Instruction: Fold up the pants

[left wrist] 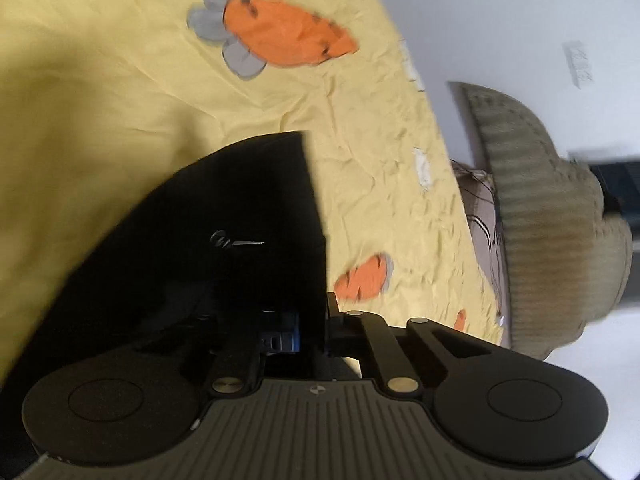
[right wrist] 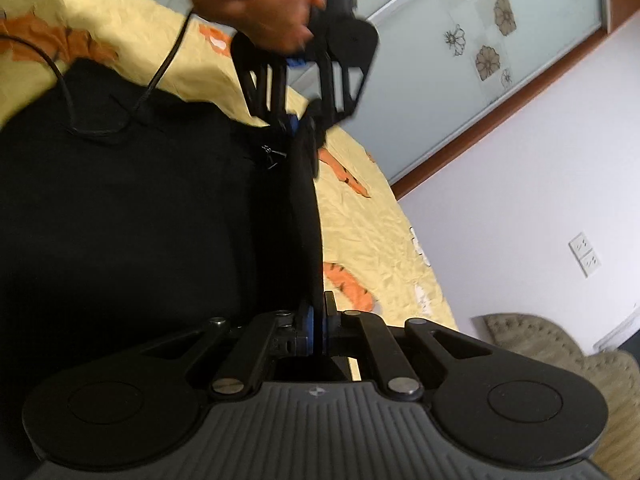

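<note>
Black pants (right wrist: 140, 208) lie on a yellow bed sheet (right wrist: 372, 240) printed with orange carrots. My right gripper (right wrist: 318, 324) is shut on the pants' straight edge, which stretches taut away from it. At the far end of that edge my left gripper (right wrist: 308, 128), held by a hand, is shut on the same edge. In the left wrist view the left gripper (left wrist: 310, 332) pinches the pants (left wrist: 224, 240), whose edge is lifted above the sheet (left wrist: 380, 160). A small metal zip pull (left wrist: 236, 242) shows on the fabric.
A beige cushioned stool (left wrist: 560, 240) stands beside the bed, also in the right wrist view (right wrist: 560, 356). A black cable (right wrist: 156, 76) lies over the pants. White wall with sockets (right wrist: 585, 254) and a glass door (right wrist: 460, 60) are beyond.
</note>
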Demonstrator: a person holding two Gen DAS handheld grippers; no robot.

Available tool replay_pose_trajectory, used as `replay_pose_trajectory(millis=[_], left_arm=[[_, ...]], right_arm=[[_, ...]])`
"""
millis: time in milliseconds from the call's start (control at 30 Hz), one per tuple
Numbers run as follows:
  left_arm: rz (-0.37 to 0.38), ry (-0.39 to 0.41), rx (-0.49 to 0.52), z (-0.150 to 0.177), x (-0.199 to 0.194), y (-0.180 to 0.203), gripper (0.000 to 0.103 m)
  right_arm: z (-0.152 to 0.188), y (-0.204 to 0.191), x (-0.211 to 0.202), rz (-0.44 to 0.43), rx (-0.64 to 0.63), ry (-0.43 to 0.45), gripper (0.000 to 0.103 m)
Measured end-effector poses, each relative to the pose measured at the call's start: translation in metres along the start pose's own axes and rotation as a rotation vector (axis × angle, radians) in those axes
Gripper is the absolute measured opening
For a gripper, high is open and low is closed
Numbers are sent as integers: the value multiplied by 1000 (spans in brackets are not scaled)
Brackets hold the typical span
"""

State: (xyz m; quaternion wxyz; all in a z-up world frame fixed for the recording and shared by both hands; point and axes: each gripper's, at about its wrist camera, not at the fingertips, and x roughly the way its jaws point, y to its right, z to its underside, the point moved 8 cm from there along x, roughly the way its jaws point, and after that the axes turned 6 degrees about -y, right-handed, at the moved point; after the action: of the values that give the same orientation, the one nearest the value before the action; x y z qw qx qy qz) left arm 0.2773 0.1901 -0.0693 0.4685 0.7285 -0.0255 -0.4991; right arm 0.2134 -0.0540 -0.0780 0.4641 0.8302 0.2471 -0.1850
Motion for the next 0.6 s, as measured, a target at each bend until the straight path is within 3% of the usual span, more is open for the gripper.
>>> replay_pose_trajectory(millis=[233,467,533,600], left_arm=[[-106,52,218,89,-61,-31,8],[-211,61,211,135,-77,-86,10],[-225,78,195,133,-78,-93,12],[-250,75,212,131,-72,-95,29]], right_arm=[[-3,-35,-66,-81,78,7,3],[1,-98,-104,-216,73,-12,3],[5,-99,-110,-220,88,-15,3],[10,-99,-100,-240,107,-50,3]])
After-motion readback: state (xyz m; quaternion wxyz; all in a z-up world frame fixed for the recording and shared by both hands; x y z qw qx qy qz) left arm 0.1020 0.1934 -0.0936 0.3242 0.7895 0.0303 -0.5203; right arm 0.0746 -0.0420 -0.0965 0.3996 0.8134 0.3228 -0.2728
